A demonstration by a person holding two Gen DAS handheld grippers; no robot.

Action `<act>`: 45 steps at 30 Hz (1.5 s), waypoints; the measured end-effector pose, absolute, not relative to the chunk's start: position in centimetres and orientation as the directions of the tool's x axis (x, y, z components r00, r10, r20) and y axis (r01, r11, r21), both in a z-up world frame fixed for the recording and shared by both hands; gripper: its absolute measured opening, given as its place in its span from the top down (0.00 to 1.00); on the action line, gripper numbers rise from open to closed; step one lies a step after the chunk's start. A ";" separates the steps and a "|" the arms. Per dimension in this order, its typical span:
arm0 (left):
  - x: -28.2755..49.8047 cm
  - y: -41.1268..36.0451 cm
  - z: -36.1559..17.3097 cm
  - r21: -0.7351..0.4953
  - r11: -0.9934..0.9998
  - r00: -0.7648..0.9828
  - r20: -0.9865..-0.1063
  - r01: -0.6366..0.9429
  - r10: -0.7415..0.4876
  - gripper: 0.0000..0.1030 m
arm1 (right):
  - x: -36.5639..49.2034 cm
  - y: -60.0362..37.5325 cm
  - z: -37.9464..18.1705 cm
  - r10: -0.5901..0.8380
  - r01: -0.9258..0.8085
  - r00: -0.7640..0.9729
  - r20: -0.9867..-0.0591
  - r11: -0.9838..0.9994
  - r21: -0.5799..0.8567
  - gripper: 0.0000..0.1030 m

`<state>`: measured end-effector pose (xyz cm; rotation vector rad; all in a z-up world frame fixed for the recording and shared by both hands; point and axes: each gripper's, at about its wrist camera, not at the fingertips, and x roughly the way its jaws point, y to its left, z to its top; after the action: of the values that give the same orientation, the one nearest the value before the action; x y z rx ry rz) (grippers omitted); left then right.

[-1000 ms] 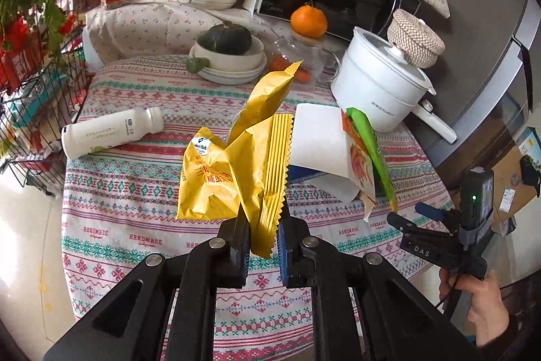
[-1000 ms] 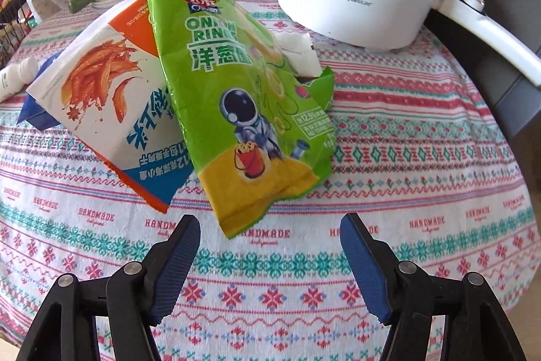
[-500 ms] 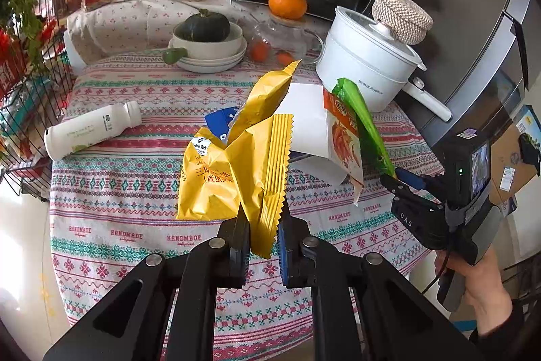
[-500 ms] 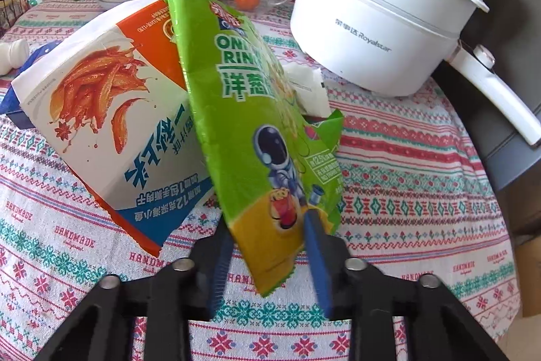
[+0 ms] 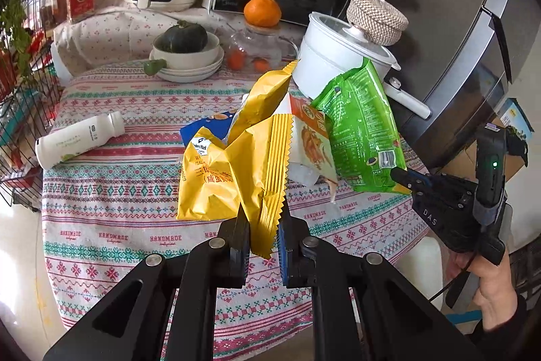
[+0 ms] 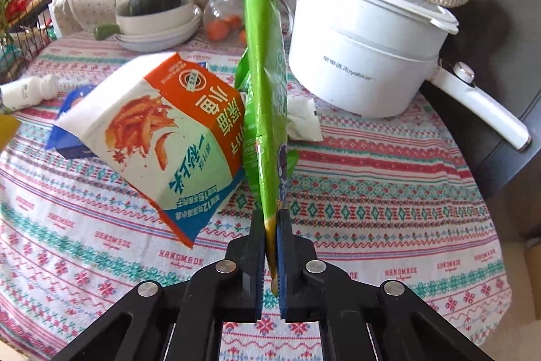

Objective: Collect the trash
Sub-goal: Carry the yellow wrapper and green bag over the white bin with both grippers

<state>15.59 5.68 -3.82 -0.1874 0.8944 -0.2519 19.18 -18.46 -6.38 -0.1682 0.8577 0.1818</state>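
Note:
My left gripper is shut on the crimped edge of a yellow snack bag, which hangs above the patterned tablecloth. Beside it on the right, the right gripper holds a green onion-ring bag by its lower corner. In the right wrist view that gripper is shut on the green bag, which stands up edge-on. An orange and white snack bag tilts up against it, outside the jaws. A blue packet, a white crumpled wrapper and a white bottle lie on the table.
A white electric pot with a long handle stands at the back right. Stacked bowls with a dark squash and a glass jar sit at the back. A wire rack borders the left. A hand grips the right tool.
The right gripper's jaws closed on the green bag's lower edge and lifted it upright off the cloth. The orange and white bag tipped up with it. The left gripper kept its hold on the yellow bag.

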 end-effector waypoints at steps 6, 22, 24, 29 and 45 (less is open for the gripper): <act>14.5 4.3 -3.1 -0.271 0.944 0.597 -0.731 0.190 -0.330 0.87 | 16.9 -20.3 -4.0 0.170 -0.220 0.656 -0.735 0.975 0.029 0.98; 11.5 -2.1 -2.1 -0.250 0.899 0.553 -0.719 0.360 -0.421 0.87 | 8.4 -28.2 -0.5 0.147 -0.107 0.700 -0.699 0.989 0.101 0.98; 11.0 -3.3 -2.2 -0.244 0.889 0.539 -0.722 0.387 -0.433 0.87 | 7.2 -29.8 -0.6 0.134 -0.075 0.695 -0.707 0.991 0.114 0.98; 9.7 -6.8 -2.7 -0.234 0.856 0.493 -0.734 0.461 -0.466 0.87 | 4.0 -33.3 -1.3 0.073 0.015 0.676 -0.733 0.993 0.113 0.98; 3.8 -19.8 -8.7 -0.213 0.703 0.262 -0.824 0.679 -0.503 0.87 | -3.2 -40.5 -7.7 -0.049 0.277 0.459 -0.887 0.957 0.091 0.98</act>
<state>3.77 -19.83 -8.71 0.1978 1.0304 -0.8067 -3.22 -40.54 -7.67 0.2355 1.0783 -0.2029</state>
